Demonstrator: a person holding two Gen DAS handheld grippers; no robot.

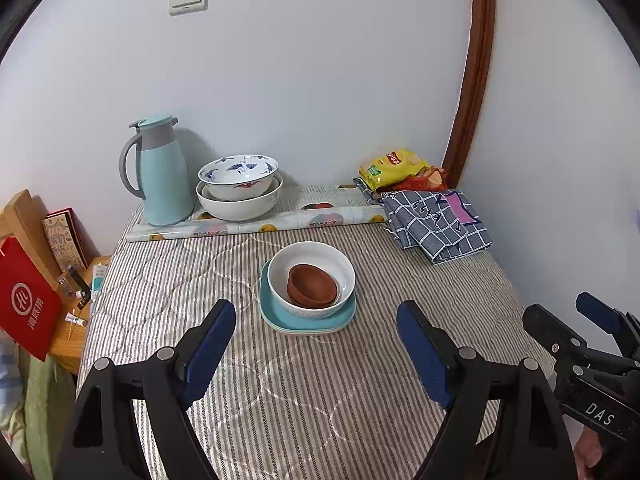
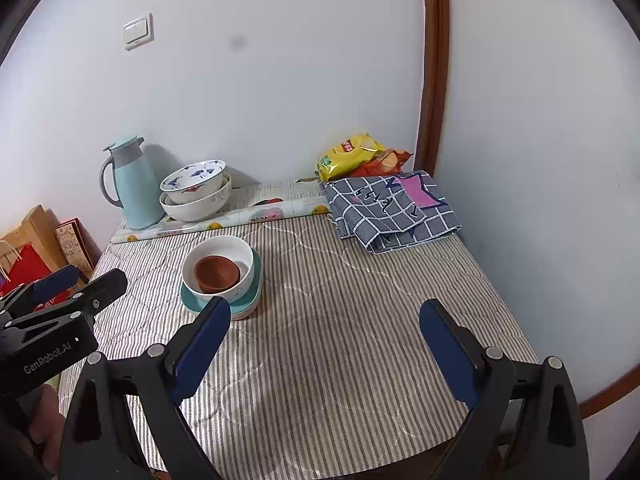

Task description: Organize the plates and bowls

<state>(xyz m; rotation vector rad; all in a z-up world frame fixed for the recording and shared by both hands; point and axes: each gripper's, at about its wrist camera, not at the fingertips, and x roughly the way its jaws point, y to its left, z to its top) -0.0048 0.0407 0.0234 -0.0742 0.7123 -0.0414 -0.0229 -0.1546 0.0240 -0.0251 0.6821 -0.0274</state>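
A brown bowl (image 1: pixel 313 285) sits inside a white bowl (image 1: pixel 311 278) on stacked teal plates (image 1: pixel 307 319) near the middle of the striped table (image 1: pixel 280 392), well clear of its edges. Two more nested bowls (image 1: pixel 239 187) stand far left beside a jug (image 1: pixel 157 172). Bare cloth lies between the plates and the left gripper (image 1: pixel 316 344) and right gripper (image 2: pixel 325 344), both spread wide and holding nothing.

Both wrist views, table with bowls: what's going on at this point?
Nothing is being held. The left gripper and right gripper hover open above the striped tablecloth. In the middle, brown bowls sit nested inside a white bowl, which rests on teal plates. Another pair of nested bowls stands at the back beside a teal jug.
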